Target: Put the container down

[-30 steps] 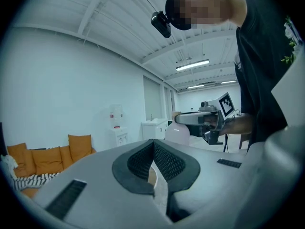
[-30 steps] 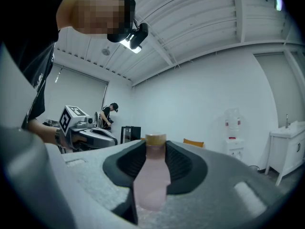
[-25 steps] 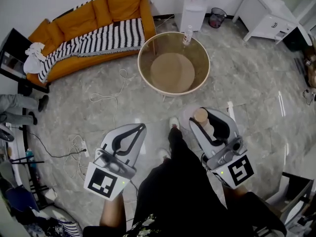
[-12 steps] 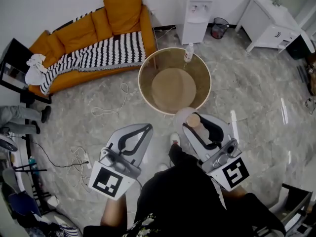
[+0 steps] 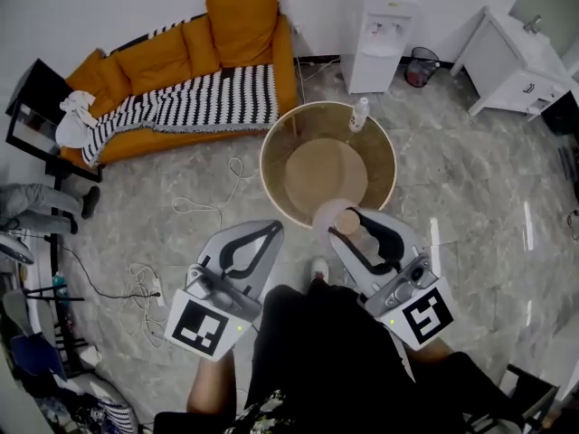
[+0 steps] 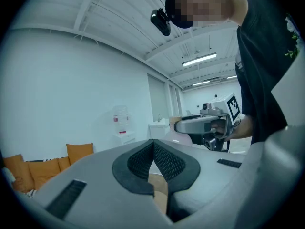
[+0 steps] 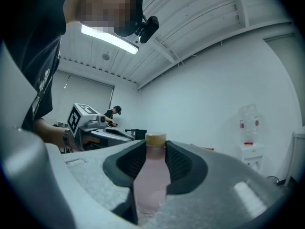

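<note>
The person is standing by a round table (image 5: pixel 265 181), gripping a tool in each hand. The right gripper (image 5: pixel 355 228) is clamping a pale pink bottle (image 7: pixel 151 185) with a tan cap. The bottle is sitting upright between the dark pads, pinched at the neck, and from above it is showing just at the table's near rim. The left gripper (image 6: pixel 153 145) is pointing level beside it – its jaws are meeting at the tips, with nothing caught between them. A clear bottle (image 5: pixel 360 114) is standing on the table's far edge.
</note>
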A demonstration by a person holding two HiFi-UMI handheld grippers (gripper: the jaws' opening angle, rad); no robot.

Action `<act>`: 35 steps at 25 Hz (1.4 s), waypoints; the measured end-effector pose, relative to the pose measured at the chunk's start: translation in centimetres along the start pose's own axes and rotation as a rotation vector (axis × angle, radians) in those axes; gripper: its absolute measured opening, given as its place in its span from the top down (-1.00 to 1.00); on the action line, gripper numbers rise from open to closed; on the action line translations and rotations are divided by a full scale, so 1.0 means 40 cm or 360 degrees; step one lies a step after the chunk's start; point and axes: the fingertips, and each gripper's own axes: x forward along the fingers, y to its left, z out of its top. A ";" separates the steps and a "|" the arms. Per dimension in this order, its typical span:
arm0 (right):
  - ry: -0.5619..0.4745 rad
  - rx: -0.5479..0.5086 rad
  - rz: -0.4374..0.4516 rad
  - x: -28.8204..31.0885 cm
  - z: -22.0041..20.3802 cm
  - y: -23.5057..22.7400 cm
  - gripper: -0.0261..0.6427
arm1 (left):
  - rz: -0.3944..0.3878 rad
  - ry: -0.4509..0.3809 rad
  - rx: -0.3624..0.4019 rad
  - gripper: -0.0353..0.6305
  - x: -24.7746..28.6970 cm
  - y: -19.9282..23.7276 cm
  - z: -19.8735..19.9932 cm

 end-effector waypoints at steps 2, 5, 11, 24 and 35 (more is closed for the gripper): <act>0.0001 0.0010 0.0024 0.015 -0.010 -0.018 0.57 | 0.0035 0.0002 -0.0015 0.88 0.020 0.017 -0.004; 0.0021 0.0029 0.0046 0.040 -0.028 -0.050 0.57 | 0.0045 0.0026 -0.0011 0.88 0.050 0.047 -0.012; 0.0086 0.0048 0.0037 0.130 -0.083 -0.125 0.57 | 0.0056 0.0073 -0.0078 0.88 0.109 0.156 -0.056; 0.0162 0.0064 -0.0209 0.324 -0.129 -0.334 0.57 | -0.0186 0.0059 0.0003 0.88 0.311 0.403 -0.042; 0.0268 0.0132 -0.0469 0.507 -0.157 -0.493 0.57 | -0.0476 0.0043 0.0087 0.88 0.462 0.625 -0.020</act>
